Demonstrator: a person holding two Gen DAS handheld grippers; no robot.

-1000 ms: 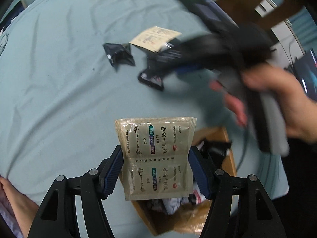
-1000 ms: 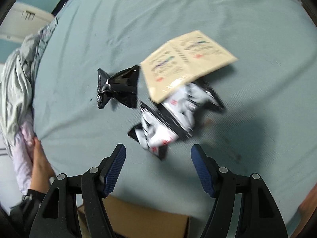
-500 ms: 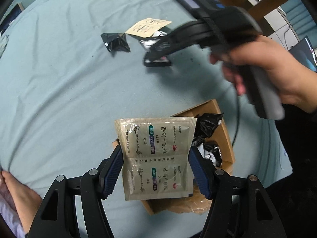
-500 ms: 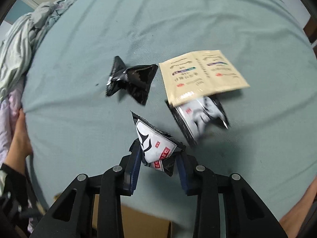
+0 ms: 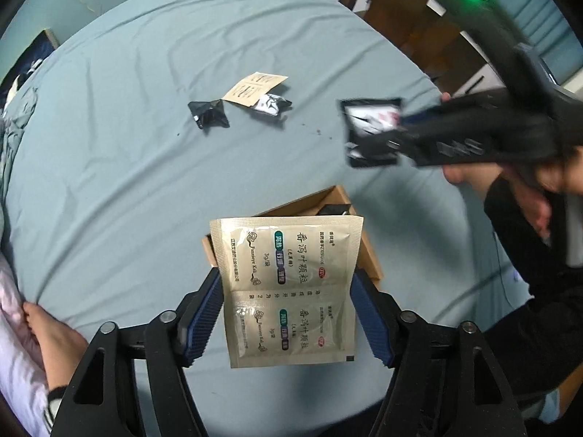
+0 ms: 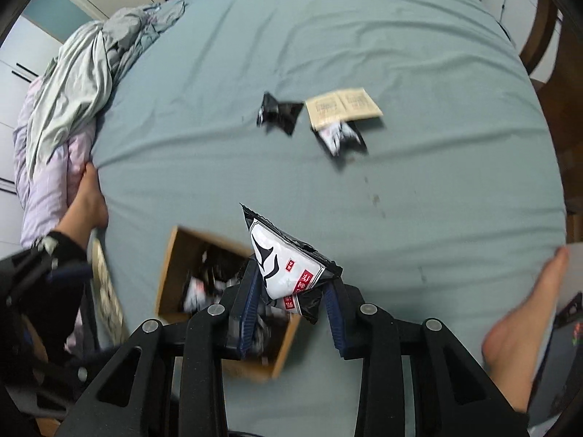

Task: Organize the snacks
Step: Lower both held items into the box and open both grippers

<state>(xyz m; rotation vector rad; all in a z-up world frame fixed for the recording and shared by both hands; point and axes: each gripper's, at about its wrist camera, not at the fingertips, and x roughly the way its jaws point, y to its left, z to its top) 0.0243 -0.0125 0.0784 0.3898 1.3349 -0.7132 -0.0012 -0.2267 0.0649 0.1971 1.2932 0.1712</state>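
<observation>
Now left claw (image 5: 288,313) clamped on beige sachet pair (image 5: 288,287), above cardboard box (image 5: 370,255) on bed (image 5: 109,182). Right claw (image 6: 291,313) gripping black-white snack packet (image 6: 288,262) over box (image 6: 167,266). On sheet beyond: black packet (image 6: 278,113), beige sachet (image 6: 342,107), another packet (image 6: 340,136).

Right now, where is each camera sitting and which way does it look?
Left wrist: on the left gripper, looking down past its tan sachet at the cardboard box; a bare foot and the right gripper show.
Right wrist: on the right gripper, looking down past its black-and-white packet; both feet show.
Shared: box, bed sheet, three loose packets.
</observation>
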